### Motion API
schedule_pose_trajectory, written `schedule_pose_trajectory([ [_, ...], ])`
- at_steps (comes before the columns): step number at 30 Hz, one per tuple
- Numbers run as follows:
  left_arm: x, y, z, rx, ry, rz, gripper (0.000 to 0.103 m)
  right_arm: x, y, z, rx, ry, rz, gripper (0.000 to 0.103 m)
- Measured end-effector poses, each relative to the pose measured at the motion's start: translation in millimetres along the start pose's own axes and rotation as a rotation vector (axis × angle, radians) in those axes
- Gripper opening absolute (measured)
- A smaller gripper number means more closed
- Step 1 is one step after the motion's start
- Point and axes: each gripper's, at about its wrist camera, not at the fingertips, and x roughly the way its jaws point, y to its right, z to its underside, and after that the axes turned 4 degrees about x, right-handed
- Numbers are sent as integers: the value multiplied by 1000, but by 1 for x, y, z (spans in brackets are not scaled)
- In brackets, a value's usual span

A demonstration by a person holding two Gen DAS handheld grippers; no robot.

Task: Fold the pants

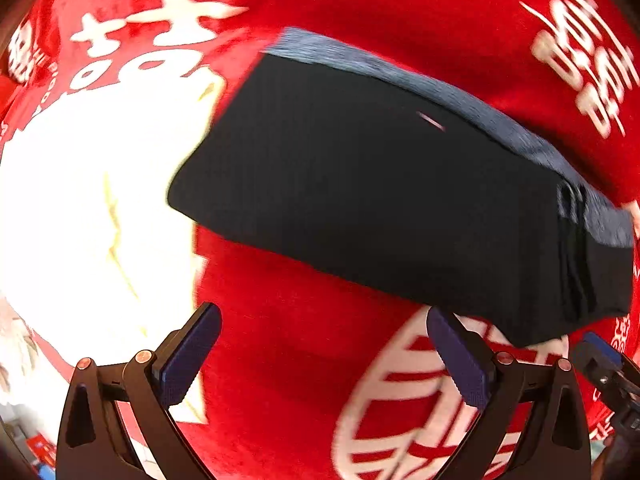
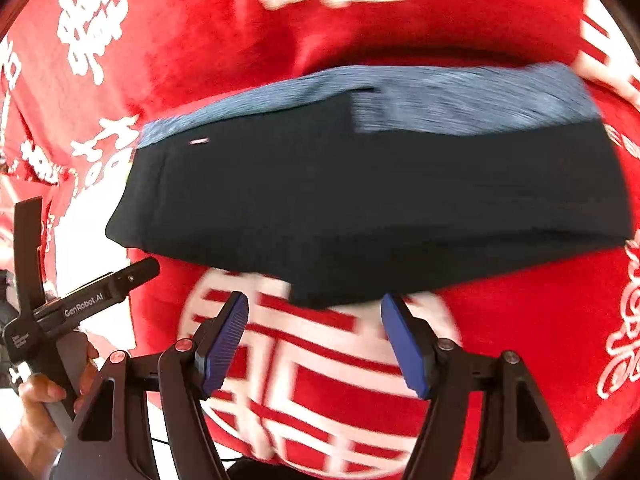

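blue-padded fingers [image 1: 192, 354] of our left gripper [image 1: 324, 354] sit closest to the lens, spread wide and grasping nothing, just short of the pants. our right gripper [image 2: 314, 338] is likewise released, both pads clear of the fabric, its tips just beside the near edge of the pants. we see the pants [image 1: 380, 192] as a dark navy folded bundle with a grey-blue waistband [image 2: 460, 100] along the far edge, lying flat on the red blanket [image 1: 288, 360] with white characters. left of the pants, in the right wrist view, a hand [image 2: 40, 404] holds the left gripper's handle.
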Motion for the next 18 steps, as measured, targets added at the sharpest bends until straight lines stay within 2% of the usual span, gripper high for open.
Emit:
schedule_pose_trajectory([
  [5,2,-35,-9,-62,15,36,103,28,-44,-22,-121,9,81,73],
  [9,13,-59,-14,-98,24,83,103,57,-52,-31,-136,-55,109,73],
  [11,19,-57,-22,-110,31,112,103,72,-49,-31,-127,-99,123,73],
  [14,24,-67,-26,-131,58,189,103,79,-46,-27,-128,-105,118,73],
  [18,33,-78,-27,-158,100,338,103,85,-50,-24,-153,-107,104,77],
])
